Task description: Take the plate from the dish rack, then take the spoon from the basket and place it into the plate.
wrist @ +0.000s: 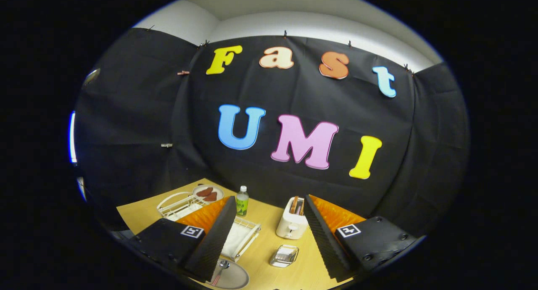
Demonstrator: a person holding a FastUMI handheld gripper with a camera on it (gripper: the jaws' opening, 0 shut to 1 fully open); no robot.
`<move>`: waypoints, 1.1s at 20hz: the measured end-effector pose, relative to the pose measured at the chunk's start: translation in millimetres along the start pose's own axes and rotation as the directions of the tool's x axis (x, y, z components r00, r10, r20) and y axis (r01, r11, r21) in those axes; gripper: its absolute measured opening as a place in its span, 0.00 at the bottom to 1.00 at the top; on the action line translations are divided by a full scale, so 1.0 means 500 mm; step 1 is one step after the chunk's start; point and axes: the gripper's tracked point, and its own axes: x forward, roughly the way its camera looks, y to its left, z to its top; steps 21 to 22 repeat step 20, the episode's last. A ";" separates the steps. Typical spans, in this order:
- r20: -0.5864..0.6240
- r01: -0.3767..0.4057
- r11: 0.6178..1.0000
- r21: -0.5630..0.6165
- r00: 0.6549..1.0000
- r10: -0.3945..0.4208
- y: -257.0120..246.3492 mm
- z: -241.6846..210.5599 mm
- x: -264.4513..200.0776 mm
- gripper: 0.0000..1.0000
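Tool (269,239) released above table; spoon (219,270) on plate (231,275); toaster (292,222) holds toast.

We note a pale wood-grain table (269,222). The toaster (292,225) is cream-white with brown slices in its slots. The bottle (242,201) is clear with a green label and white cap. Both wire racks (178,204) are white. The far plate (208,193) is pale, carrying reddish-brown pieces. The near plate (231,275) is grey.

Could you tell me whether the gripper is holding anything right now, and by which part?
Nothing is held: the gripper is open, its fingers spread apart above the table.
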 end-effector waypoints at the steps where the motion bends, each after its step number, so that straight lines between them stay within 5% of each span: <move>1: 0.032 0.003 1.000 0.008 0.999 -0.004 -0.004 0.025 -0.007 0.98; 22: 0.045 0.032 0.999 0.006 0.998 -0.032 -0.018 0.036 -0.032 0.98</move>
